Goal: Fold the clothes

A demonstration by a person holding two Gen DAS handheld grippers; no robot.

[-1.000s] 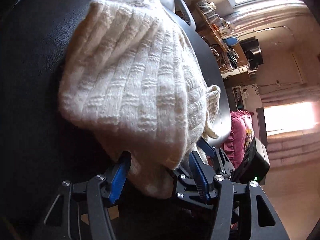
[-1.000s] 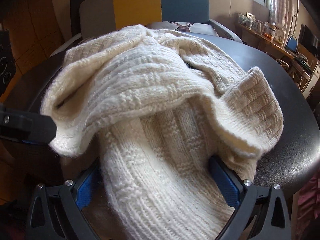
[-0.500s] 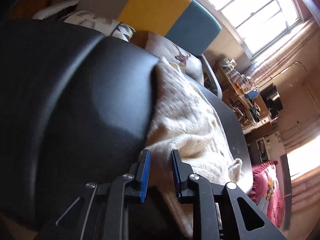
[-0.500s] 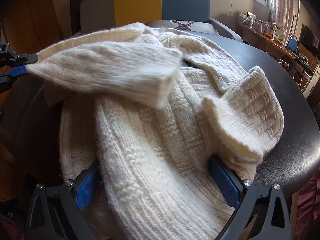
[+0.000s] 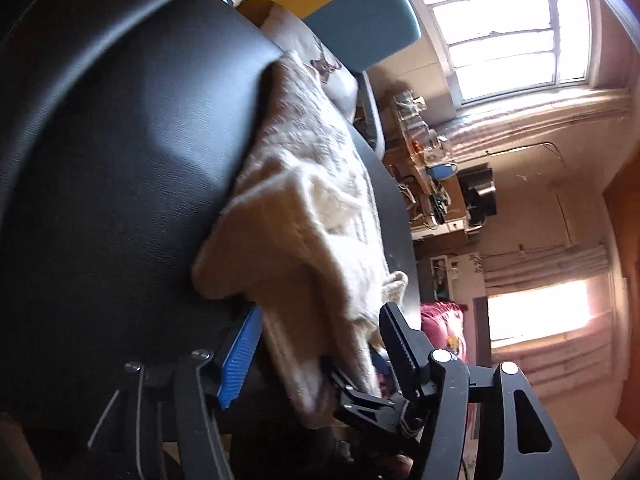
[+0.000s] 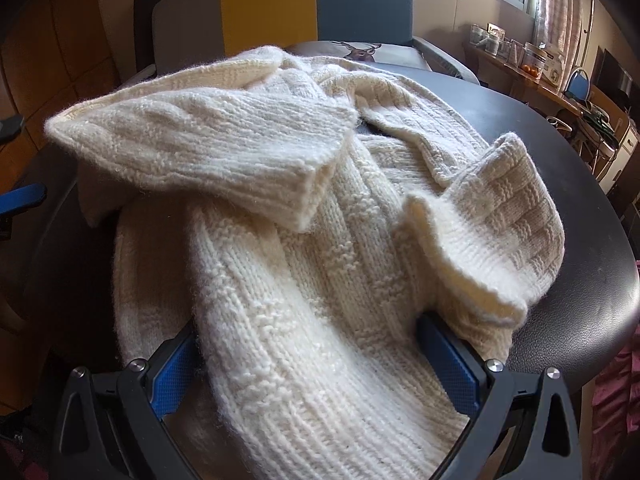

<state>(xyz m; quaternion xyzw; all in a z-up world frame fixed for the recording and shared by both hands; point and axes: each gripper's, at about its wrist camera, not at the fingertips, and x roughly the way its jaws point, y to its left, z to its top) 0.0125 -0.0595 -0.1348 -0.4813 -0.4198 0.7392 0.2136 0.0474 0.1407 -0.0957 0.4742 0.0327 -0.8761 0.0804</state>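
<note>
A cream knitted sweater [image 6: 320, 216] lies bunched on a black round table [image 6: 576, 184]. One sleeve [image 6: 208, 152] lies folded across its upper left, and another fold [image 6: 492, 220] stands up at the right. My right gripper [image 6: 312, 364] is open, its blue pads on either side of the sweater's near part. In the left wrist view the sweater [image 5: 312, 216] lies along the table [image 5: 120, 160]. My left gripper [image 5: 316, 352] is open around the sweater's near edge. Its blue fingertip [image 6: 20, 196] shows at the left edge of the right wrist view.
A chair with a grey, yellow and teal back [image 6: 280, 8] stands behind the table, with a deer-print cushion [image 6: 360, 50] on its seat. A cluttered wooden shelf [image 6: 532, 68] runs along the right wall under a window. Pink fabric [image 5: 444, 328] lies beyond the table.
My left gripper was shut on the sleeve half a second ago and has opened; the sleeve now lies folded over the sweater. The right gripper stays open and still.
</note>
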